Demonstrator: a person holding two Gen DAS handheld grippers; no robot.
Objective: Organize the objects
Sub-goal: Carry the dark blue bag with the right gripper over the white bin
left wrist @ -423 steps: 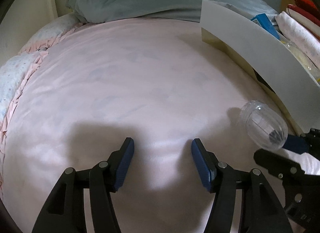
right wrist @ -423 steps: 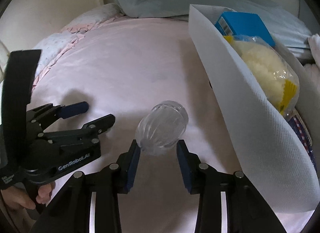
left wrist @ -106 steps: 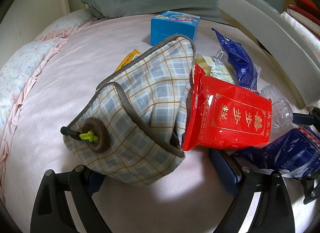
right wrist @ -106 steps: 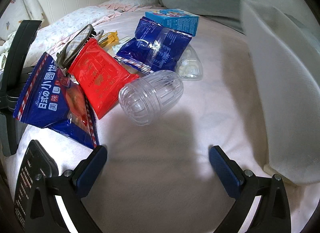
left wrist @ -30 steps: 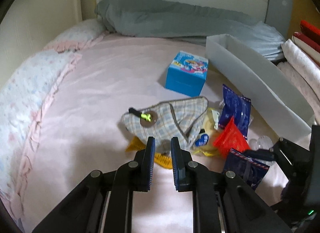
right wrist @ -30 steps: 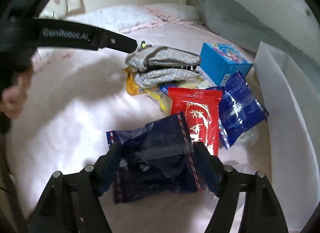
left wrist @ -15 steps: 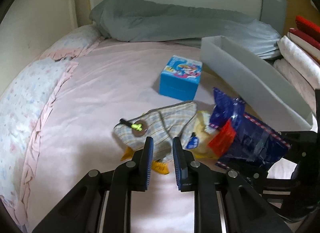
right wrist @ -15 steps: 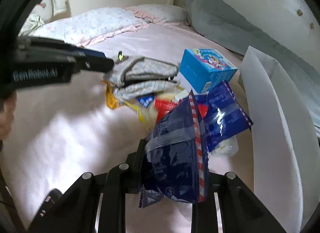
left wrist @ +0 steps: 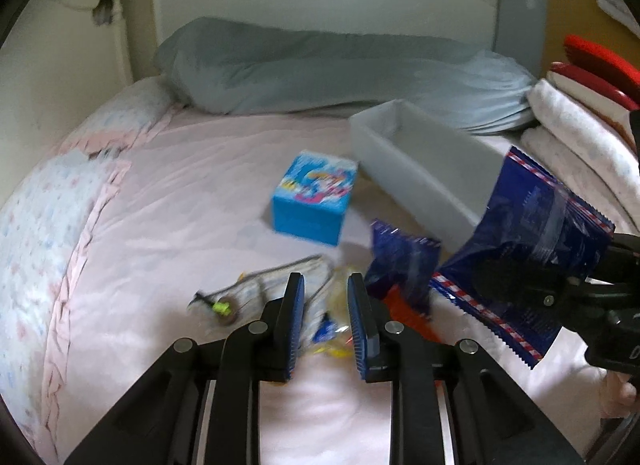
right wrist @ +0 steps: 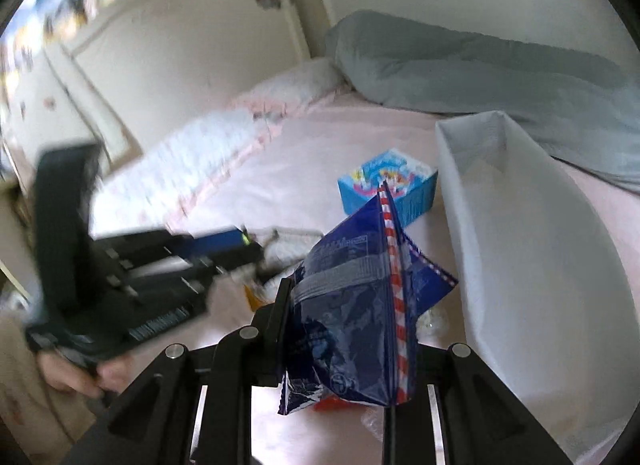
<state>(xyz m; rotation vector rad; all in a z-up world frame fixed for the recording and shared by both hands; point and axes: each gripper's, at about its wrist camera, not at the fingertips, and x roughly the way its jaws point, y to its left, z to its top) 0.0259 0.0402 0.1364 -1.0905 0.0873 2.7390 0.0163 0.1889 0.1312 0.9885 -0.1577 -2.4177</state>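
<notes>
While clamped: right gripper (right wrist: 344,329) grips the dark blue snack bag (right wrist: 360,305), red-striped seam, lifted above the bed (left wrist: 160,201).
Left gripper (left wrist: 323,305): narrow gap, nothing held.
White bin (right wrist: 532,249), bed's far right edge: interior empty as far as visible.

The right gripper (right wrist: 340,329) is pointing downward at a slant, its jaws clamping a dark blue snack bag (right wrist: 356,305) that is sticking up between them. The left gripper (left wrist: 323,323) is also angling down, its blue-padded jaws standing a narrow gap apart with nothing between them; they have just been opening slightly. In the right wrist view, a hand (right wrist: 80,371) is gripping the left gripper's handle.
</notes>
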